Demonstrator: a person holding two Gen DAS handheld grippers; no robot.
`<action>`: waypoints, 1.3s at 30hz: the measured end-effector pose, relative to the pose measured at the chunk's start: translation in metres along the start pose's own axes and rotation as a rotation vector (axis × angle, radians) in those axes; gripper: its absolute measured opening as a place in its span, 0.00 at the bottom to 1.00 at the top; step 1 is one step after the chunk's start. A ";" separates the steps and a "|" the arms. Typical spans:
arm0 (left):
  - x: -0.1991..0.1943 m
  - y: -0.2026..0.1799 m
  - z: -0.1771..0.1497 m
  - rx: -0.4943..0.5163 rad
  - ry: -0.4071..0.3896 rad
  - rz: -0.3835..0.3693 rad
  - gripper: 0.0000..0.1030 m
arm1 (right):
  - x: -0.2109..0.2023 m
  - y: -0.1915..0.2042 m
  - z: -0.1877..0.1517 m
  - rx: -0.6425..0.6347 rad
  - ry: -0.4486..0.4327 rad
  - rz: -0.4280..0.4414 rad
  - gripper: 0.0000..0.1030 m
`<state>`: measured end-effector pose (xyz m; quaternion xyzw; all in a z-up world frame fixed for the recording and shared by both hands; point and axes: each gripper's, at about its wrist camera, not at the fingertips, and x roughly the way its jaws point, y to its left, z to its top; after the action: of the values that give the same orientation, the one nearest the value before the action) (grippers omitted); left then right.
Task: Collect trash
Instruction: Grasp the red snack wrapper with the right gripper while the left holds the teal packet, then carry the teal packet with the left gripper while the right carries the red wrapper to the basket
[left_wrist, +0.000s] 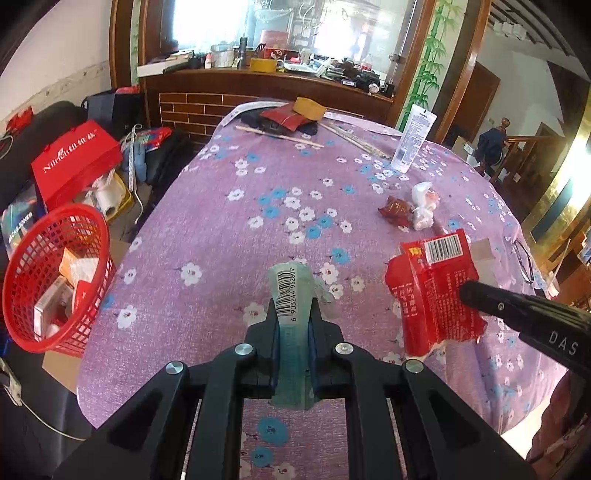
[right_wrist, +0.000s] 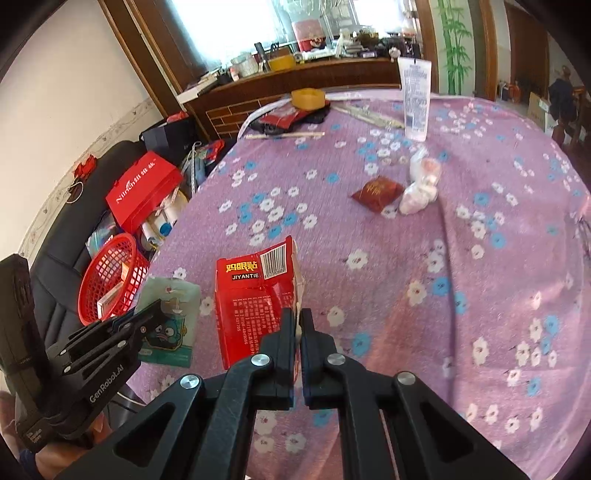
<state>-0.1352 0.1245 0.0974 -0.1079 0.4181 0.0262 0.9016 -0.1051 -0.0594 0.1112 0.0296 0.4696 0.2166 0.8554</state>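
Plainly, the left gripper (left_wrist: 294, 314) is clamped on a pale green packet (left_wrist: 291, 295), its jaws drawn narrow against the packet's sides. The packet sticks out forward between the fingers, barcode up, and is creased and flattened. From the right wrist view the same packet (right_wrist: 170, 321) shows a cartoon fish on its face.

The right gripper (right_wrist: 298, 325) is nearly closed on a red wrapper (right_wrist: 255, 295), pinching its torn right edge between the fingertips. The wrapper is crumpled, printed with a barcode and yellow characters, and hangs over the purple floral tablecloth (left_wrist: 221, 206).

Farther along the table lie a small red sachet (right_wrist: 377, 192) and a wad of white plastic (right_wrist: 421, 184), touching each other. A red mesh basket (left_wrist: 55, 273) sits off the table's left edge, with boxes inside.
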 end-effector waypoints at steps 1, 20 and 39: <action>-0.001 -0.001 0.001 0.002 -0.003 0.004 0.11 | 0.000 0.001 0.001 0.000 -0.003 0.001 0.04; -0.008 0.003 0.019 0.028 -0.064 0.074 0.11 | -0.007 0.016 0.022 -0.055 -0.065 0.019 0.04; -0.007 0.010 0.019 0.006 -0.067 0.093 0.11 | 0.004 0.027 0.024 -0.092 -0.043 0.027 0.04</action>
<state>-0.1271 0.1389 0.1125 -0.0848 0.3924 0.0703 0.9132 -0.0926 -0.0298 0.1286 0.0012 0.4402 0.2489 0.8627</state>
